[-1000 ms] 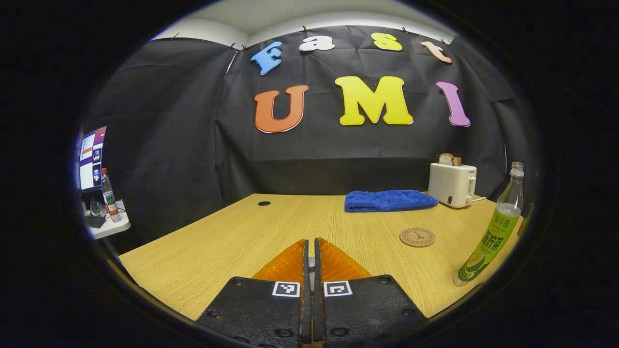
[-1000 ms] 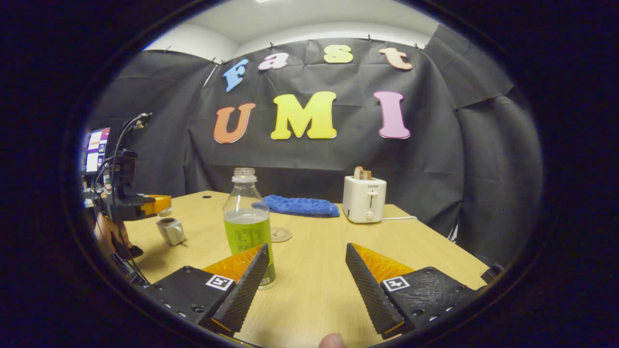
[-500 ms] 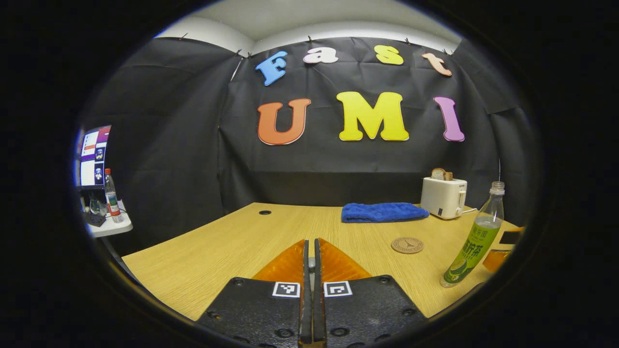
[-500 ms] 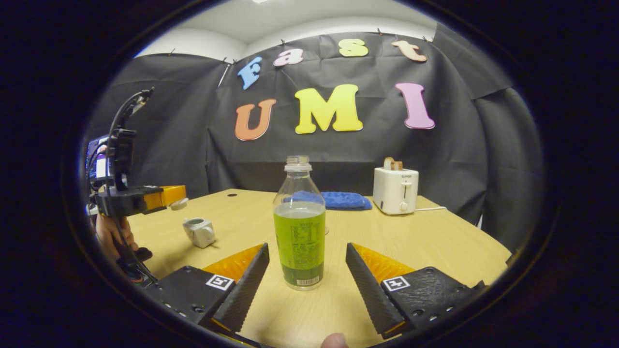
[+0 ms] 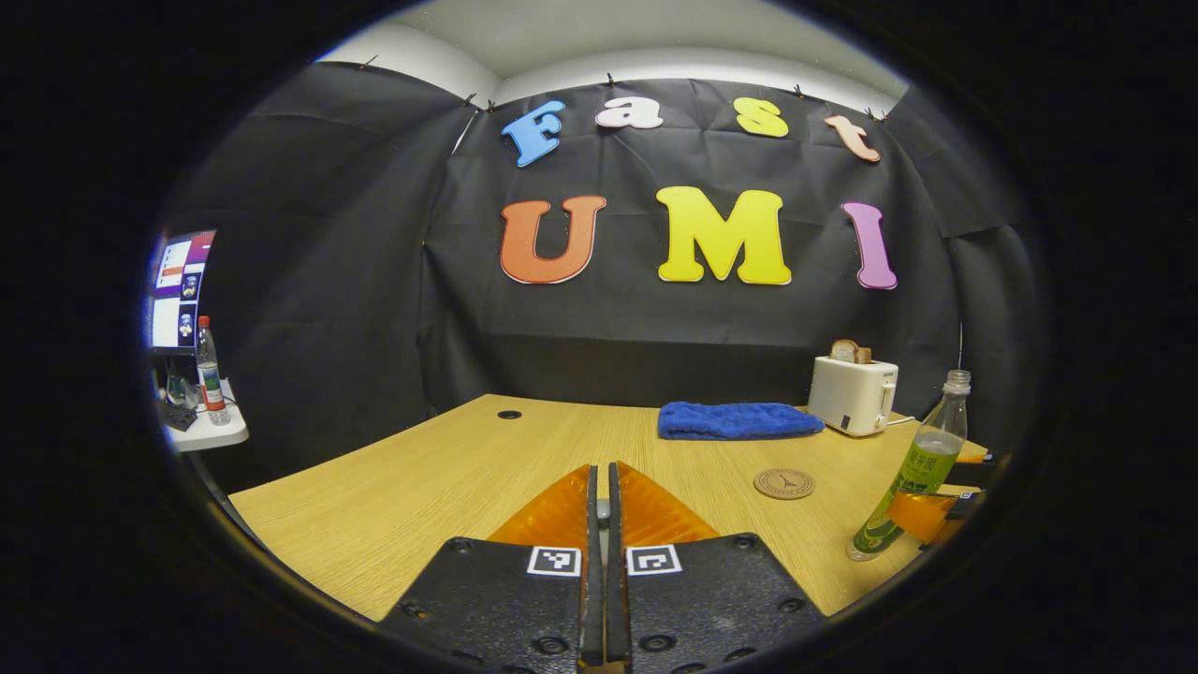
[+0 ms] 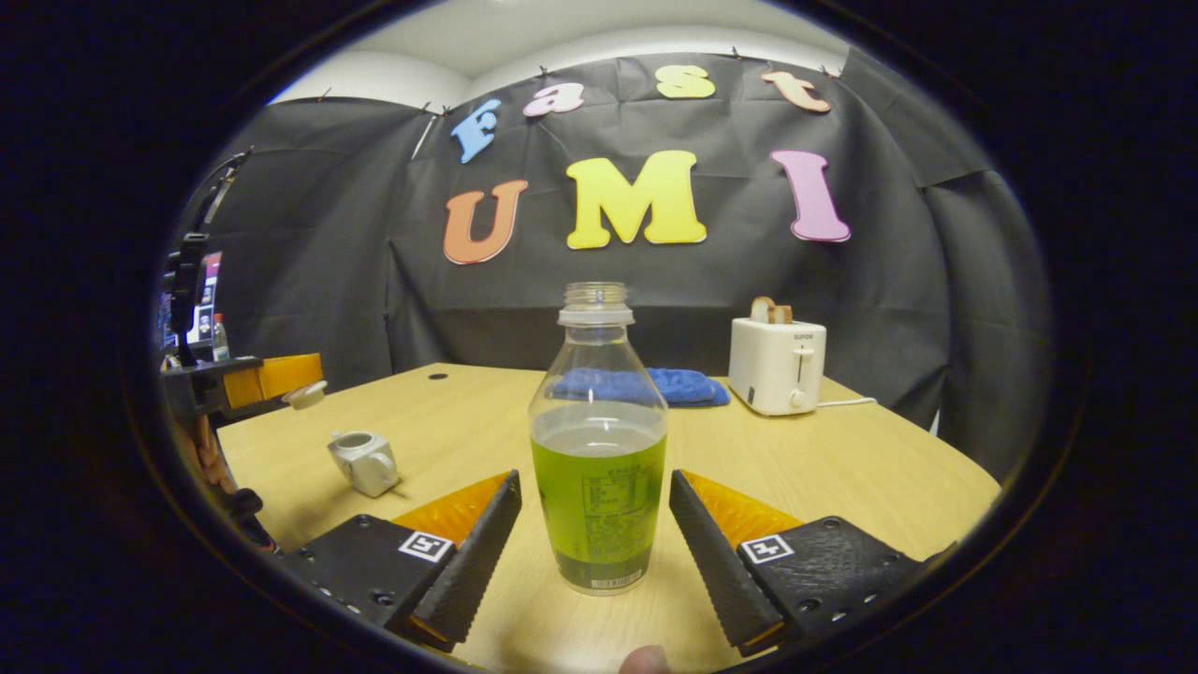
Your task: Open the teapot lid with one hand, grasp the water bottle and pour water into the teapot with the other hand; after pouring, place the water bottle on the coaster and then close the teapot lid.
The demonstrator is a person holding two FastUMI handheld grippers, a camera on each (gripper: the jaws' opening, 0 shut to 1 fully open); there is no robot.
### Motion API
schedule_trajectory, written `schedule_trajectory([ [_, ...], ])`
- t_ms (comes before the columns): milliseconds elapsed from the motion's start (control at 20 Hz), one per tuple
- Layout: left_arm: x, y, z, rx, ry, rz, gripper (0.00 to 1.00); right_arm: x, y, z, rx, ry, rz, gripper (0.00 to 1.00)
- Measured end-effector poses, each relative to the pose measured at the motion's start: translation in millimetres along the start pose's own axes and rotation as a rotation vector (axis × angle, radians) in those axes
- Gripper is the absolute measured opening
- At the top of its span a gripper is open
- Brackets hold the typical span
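Currently right gripper [image 6: 591,524] spread around uncapped clear plastic bottle of green liquid [image 6: 598,449], mid-table; left gripper [image 5: 599,524] pinches small white lid [image 6: 304,394] above white teapot [image 6: 365,461]; an off-centre squeeze could tip it

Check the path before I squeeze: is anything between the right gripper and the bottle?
Nothing visible. The water bottle stands upright on the table between the open fingers of the right gripper, with bare gaps on either side.
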State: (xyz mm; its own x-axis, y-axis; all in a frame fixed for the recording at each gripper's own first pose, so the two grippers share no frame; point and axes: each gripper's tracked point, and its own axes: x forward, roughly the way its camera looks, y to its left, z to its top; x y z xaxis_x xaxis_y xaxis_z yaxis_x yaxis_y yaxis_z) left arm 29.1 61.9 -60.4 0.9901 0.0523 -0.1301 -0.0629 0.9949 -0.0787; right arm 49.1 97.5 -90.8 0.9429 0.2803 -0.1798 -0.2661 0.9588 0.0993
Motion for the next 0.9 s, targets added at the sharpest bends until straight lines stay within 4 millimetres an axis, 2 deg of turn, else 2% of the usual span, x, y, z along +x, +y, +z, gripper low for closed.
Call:
schedule_trajectory([
  [100,1.5,1.6,-3.2,0.006,0.005,-0.006,0.04,1.3,0.5,1.6,0.004,-0.005,-0.007,0.97],
  [250,2.2,6.2,-8.9,0.004,0.025,-0.009,0.04,0.9,2.5,6.9,-0.002,-0.017,-0.014,0.78],
  [350,3.5,11.3,-11.1,0.001,0.031,-0.007,0.04,2.0,9.7,7.9,-0.022,-0.014,0.003,0.75],
  [500,2.5,19.3,-8.8,0.0,0.025,-0.004,0.04,8.2,19.9,14.3,-0.105,0.001,0.031,0.74],
  [600,2.4,25.6,-6.3,0.007,0.016,-0.002,0.04,19.3,28.6,21.4,-0.195,0.022,0.054,0.71],
  [800,3.0,31.8,-4.2,-0.016,0.012,-0.026,0.04,39.4,43.0,33.9,-0.352,0.064,0.094,0.72],
  [900,4.8,38.5,-4.2,-0.012,0.011,-0.031,0.04,48.8,50.8,47.0,-0.454,0.056,0.101,0.72],
])
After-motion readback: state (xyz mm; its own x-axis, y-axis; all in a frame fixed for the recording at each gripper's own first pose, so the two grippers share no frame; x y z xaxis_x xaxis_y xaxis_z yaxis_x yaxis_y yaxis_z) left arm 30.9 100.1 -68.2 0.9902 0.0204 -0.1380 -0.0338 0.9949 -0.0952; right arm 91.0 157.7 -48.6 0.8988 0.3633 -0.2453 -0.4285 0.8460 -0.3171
